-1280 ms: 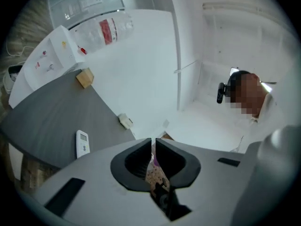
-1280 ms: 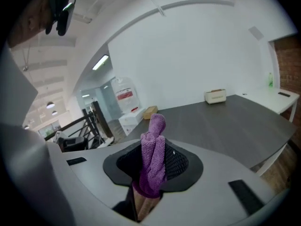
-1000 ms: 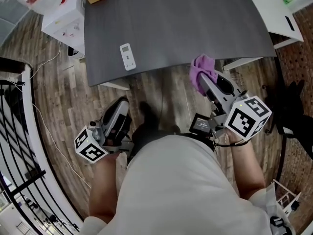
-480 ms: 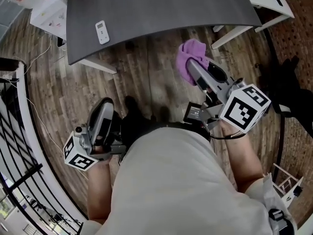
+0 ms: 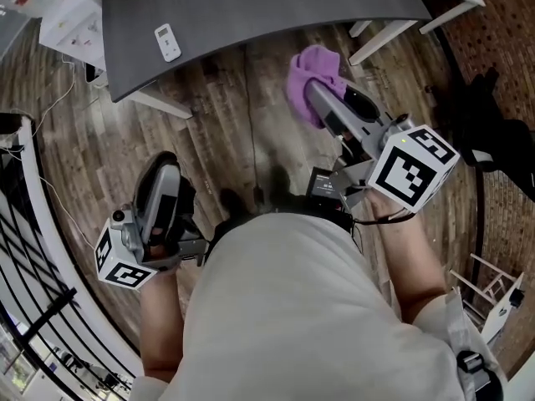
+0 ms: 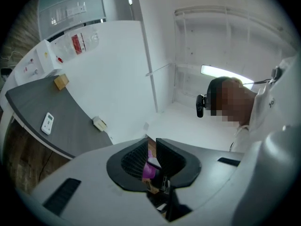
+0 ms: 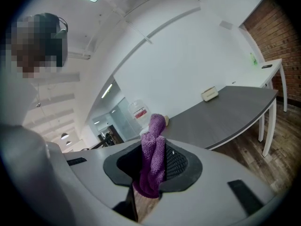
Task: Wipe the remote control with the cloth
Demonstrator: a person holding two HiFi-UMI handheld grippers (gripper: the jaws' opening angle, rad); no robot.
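Head view: the white remote control (image 5: 167,42) lies flat near the front edge of the dark grey desk (image 5: 276,7), at about eleven o'clock from the person and well apart from both tools. The right tool (image 5: 328,107) points toward one o'clock with its jaws closed on the purple cloth (image 5: 311,72). The right gripper view shows the fabric pinched between the pads and bunching up past them. The left tool (image 5: 160,182), low at eight o'clock over the wooden floor (image 5: 234,132), has its jaws together with nothing between them. The cloth is soft, light and floppy, so the loose bunch beyond the jaws is the part that should meet the remote. The remote looks light, rigid and smooth, and is likely to slide under a wipe. The empty tool could steady it by its long edges, away from the screen.
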